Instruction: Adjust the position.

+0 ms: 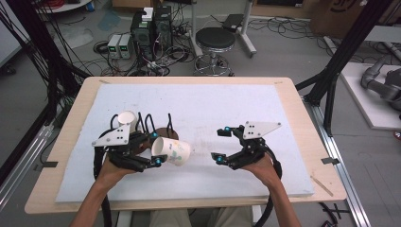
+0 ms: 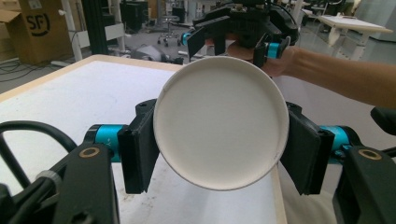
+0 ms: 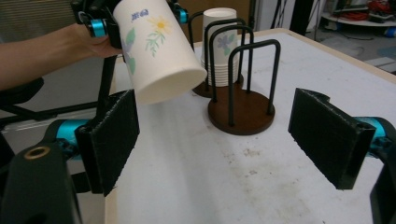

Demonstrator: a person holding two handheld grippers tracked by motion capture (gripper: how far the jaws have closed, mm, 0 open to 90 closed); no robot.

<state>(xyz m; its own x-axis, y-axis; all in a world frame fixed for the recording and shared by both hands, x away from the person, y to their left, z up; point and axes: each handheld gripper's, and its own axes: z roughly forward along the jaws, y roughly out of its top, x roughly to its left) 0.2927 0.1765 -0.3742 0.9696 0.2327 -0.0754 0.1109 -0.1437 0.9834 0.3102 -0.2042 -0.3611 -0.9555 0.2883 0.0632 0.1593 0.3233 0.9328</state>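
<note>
My left gripper (image 1: 156, 148) is shut on a white paper cup (image 1: 176, 151) printed with flowers. It holds the cup on its side above the white board, gripped near the base, with the mouth pointing right. In the left gripper view the cup's round base (image 2: 219, 126) sits between the two black pads. To the right, my right gripper (image 1: 222, 144) stands open with nothing between its jaws. It faces the cup (image 3: 156, 51) and an empty wire cup holder on a brown wooden disc (image 3: 240, 114). Behind it a stack of cups (image 3: 219, 46) stands in a second holder.
A white board (image 1: 203, 109) covers most of the wooden table (image 1: 71, 123). The two holders (image 1: 163, 130) and the cup stack (image 1: 126, 118) sit at the left middle. A stool (image 1: 215, 40), computer boxes and cables are on the floor beyond the far edge.
</note>
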